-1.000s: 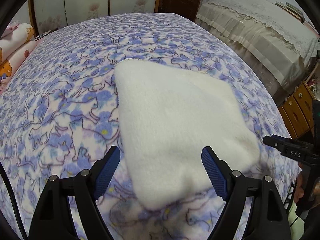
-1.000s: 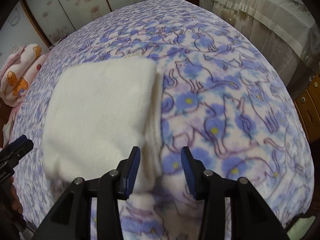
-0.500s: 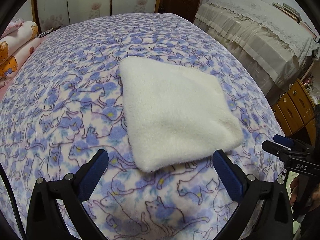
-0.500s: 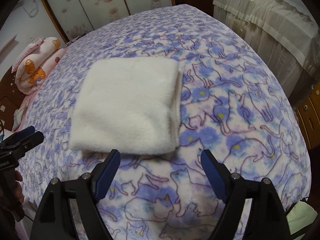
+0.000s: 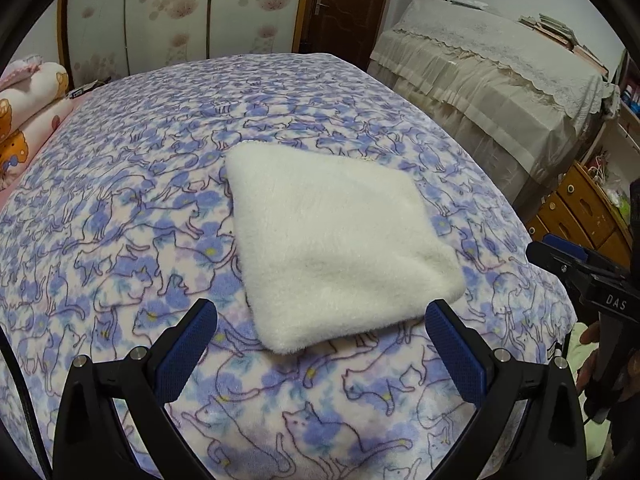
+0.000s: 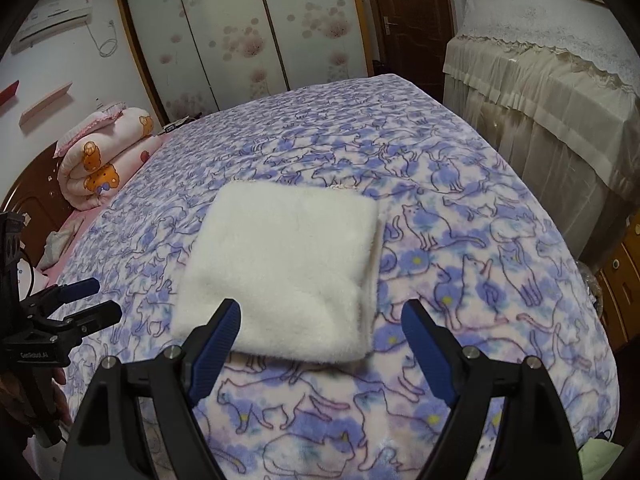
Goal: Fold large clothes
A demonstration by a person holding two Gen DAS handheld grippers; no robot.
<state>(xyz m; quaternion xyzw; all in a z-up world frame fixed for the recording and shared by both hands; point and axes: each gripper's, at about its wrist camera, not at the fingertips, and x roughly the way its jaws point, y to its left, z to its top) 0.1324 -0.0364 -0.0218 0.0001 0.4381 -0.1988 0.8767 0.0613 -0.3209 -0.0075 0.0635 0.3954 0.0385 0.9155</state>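
A white fluffy garment (image 5: 336, 240) lies folded into a thick square on the purple cat-print bed cover (image 5: 120, 220); it also shows in the right wrist view (image 6: 288, 264). My left gripper (image 5: 320, 344) is open and empty, held back from the garment's near edge. My right gripper (image 6: 322, 340) is open and empty, just short of the near edge. Each gripper shows in the other's view: the right one at the right edge (image 5: 576, 264), the left one at the left edge (image 6: 76, 300).
A rolled pink bear-print quilt (image 6: 104, 156) lies at the bed's far left. A cloth-covered cabinet (image 5: 500, 64) and wooden drawers (image 5: 580, 208) stand to the right of the bed. Wardrobe doors (image 6: 240, 32) and a brown door (image 5: 344, 4) are behind.
Both grippers have pulled back and up from the folded garment. The right gripper's jaws opened wide and let go of the garment's edge. The garment lies still.
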